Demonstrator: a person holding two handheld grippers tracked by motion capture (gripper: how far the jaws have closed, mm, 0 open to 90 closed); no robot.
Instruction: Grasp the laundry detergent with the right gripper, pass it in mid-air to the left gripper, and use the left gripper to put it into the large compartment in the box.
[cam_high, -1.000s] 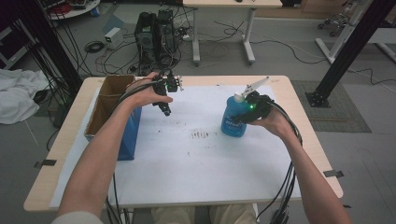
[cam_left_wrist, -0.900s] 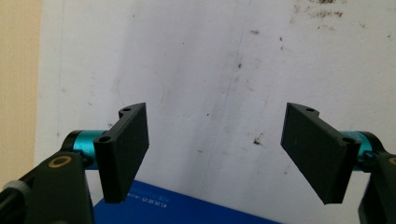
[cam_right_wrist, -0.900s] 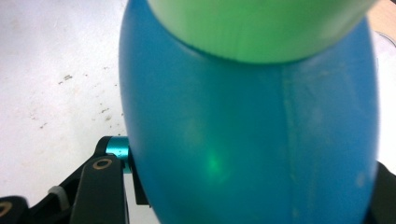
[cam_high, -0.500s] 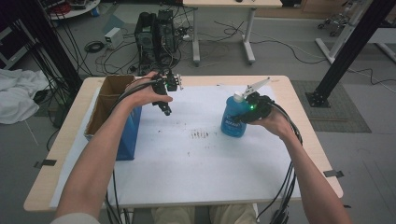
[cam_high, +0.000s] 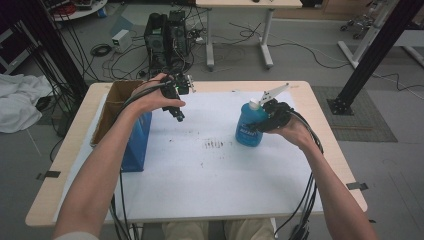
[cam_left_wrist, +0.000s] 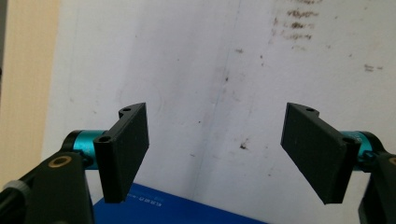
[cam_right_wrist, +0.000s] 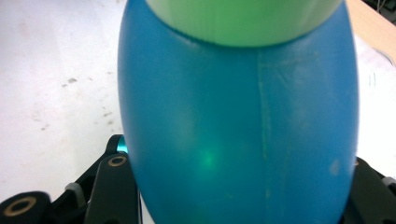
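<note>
Right hand-held gripper (cam_high: 265, 120) around blue bottle (cam_high: 248, 125), label unreadable.

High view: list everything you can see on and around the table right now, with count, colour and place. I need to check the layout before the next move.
Bottle: one, blue with pale cap, right of centre on the sheet, between the right gripper's jaws.
Box: one, blue sides and brown cardboard inside, left side of the table, open top.
Sheet: one, white with dark smudges, covers most of the table.
Table: one, light wood, centre.
Computer tower: black, on the floor beyond the table.
Cloth: white, floor at far left.
Left gripper: black, open, in the air beside the box.
Right gripper: black, around the bottle.
</note>
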